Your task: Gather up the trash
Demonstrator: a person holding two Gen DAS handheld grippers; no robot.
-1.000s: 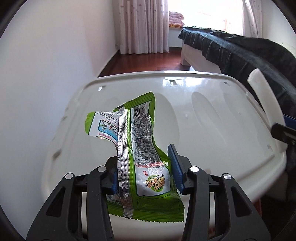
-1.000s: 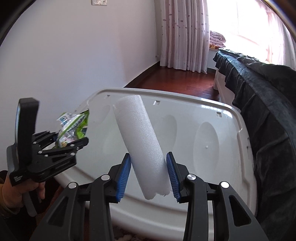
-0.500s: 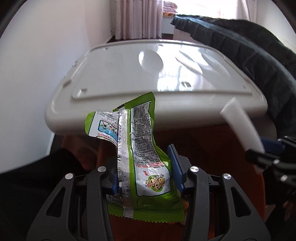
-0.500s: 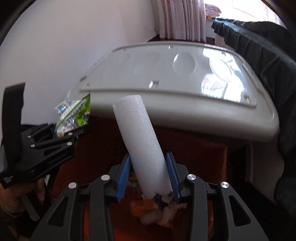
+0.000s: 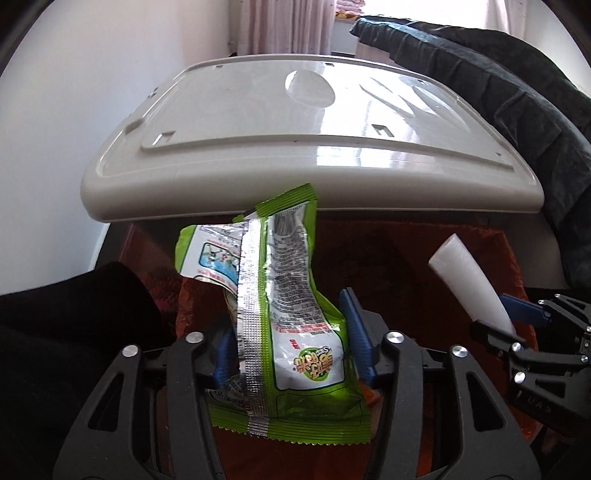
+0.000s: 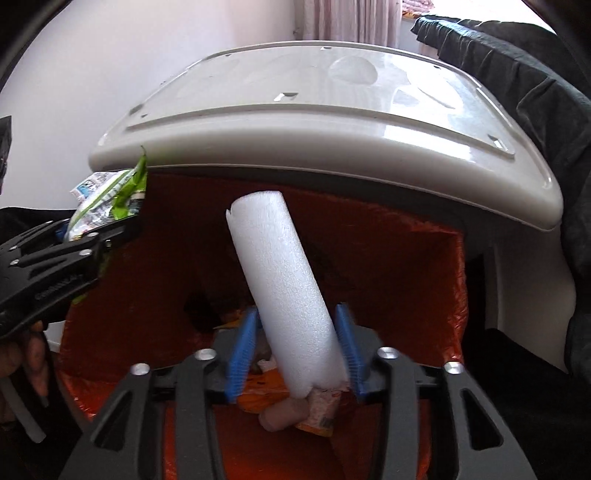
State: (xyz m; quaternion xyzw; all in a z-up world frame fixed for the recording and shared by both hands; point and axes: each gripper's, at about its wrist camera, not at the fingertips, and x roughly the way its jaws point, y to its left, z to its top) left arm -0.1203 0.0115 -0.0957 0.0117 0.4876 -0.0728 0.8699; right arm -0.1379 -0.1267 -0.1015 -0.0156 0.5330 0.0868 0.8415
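Note:
My left gripper [image 5: 286, 332] is shut on a green and white snack wrapper [image 5: 284, 306] and holds it over the open trash bin, lined with an orange bag [image 6: 388, 266]. My right gripper [image 6: 295, 350] is shut on a white foam tube [image 6: 284, 284] that points up and left, also over the bin mouth. The tube shows in the left wrist view [image 5: 469, 288] and the wrapper in the right wrist view [image 6: 110, 199]. The bin's white lid [image 6: 332, 110] stands raised behind both. Trash pieces [image 6: 295, 410] lie at the bottom of the bag.
A white wall [image 5: 74, 110] is on the left. A bed with a dark cover [image 5: 517, 92] runs along the right. Curtains [image 5: 288, 26] hang at the back. A dark cloth [image 5: 66, 332] is at the lower left of the left wrist view.
Both grippers have tilted down and moved over the bin; the lid now sits higher in view and the orange bag interior shows. Both still hold their items.

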